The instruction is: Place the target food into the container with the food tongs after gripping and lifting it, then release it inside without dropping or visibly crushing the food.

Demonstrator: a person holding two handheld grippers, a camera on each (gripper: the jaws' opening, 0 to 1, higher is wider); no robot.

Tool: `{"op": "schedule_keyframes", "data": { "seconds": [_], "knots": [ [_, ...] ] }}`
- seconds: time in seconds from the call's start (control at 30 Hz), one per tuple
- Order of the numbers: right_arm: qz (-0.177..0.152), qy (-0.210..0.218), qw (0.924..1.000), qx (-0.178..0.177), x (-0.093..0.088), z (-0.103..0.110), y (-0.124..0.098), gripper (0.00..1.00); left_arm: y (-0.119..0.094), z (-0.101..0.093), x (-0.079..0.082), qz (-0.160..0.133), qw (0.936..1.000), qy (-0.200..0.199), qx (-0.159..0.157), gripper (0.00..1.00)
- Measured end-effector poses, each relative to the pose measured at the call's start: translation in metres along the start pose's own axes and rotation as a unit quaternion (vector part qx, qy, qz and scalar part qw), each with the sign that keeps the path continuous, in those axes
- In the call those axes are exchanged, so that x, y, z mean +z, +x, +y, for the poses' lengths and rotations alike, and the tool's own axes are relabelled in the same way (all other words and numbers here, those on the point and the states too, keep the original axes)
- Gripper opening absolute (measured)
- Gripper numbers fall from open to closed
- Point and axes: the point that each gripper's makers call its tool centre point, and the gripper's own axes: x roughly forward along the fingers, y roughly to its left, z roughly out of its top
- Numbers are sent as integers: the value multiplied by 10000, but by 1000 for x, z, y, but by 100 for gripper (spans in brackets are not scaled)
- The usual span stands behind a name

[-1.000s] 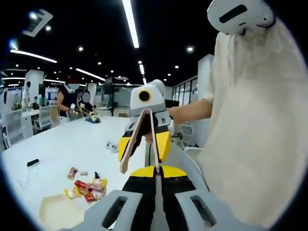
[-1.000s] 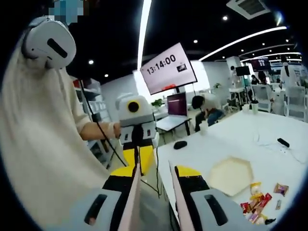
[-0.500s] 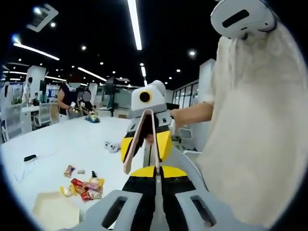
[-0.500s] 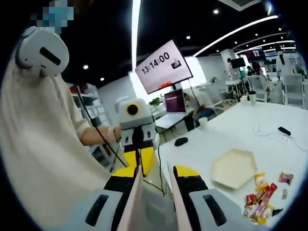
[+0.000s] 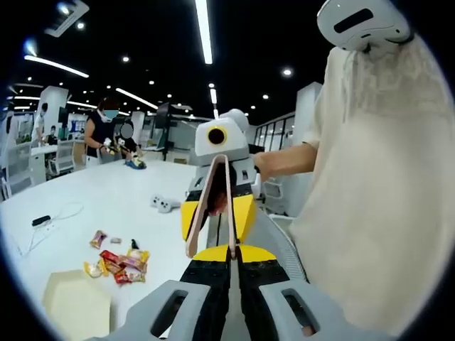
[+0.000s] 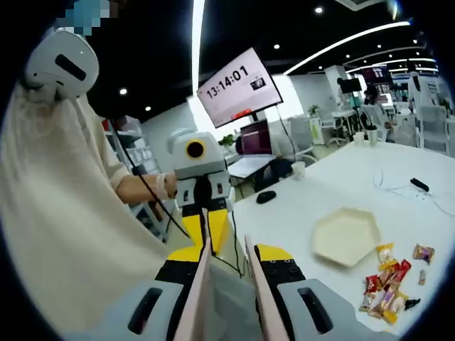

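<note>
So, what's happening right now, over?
Left gripper shut, empty. Right gripper holds food tongs, raised. Snacks on table beside tray. Nothing blocking.

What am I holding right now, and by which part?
The right gripper holds the food tongs, its jaws pressing both arms partway along. The tongs carry no food. The left gripper is shut on nothing.

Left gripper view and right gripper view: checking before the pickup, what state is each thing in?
tongs: open, holding nothing
right gripper: shut on tongs
left gripper: shut on one tong tip
container: empty
snacks: loose, outside container
</note>
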Motion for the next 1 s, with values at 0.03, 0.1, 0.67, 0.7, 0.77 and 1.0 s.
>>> {"op": "schedule_keyframes", "data": {
  "seconds": [0.03, 0.1, 0.67, 0.7, 0.77, 1.0],
  "knots": [
    [-29, 69, 10000, -38, 1, -1, -1, 26, 0, 0, 1, -13, 10000, -12, 15, 0],
    [-127, 124, 9998, -69, 3, -2, -2, 26, 0, 1, 3, -77, 10000, -41, 32, 0],
    [-497, 315, 9981, -155, 16, -3, -4, 23, -2, 3, 9, -474, 9979, -283, 344, 2],
    [-516, 322, 9980, -148, 16, -3, -4, 24, -3, 4, 10, -479, 9978, -271, 365, 2],
    [-567, 307, 9978, -168, 18, -5, -4, 25, -5, 4, 12, -490, 9978, -229, 393, 2],
    [-432, 208, 9987, -154, 19, -7, -6, 27, -5, 5, 17, -506, 9978, -146, 395, 2]
  ]
}}
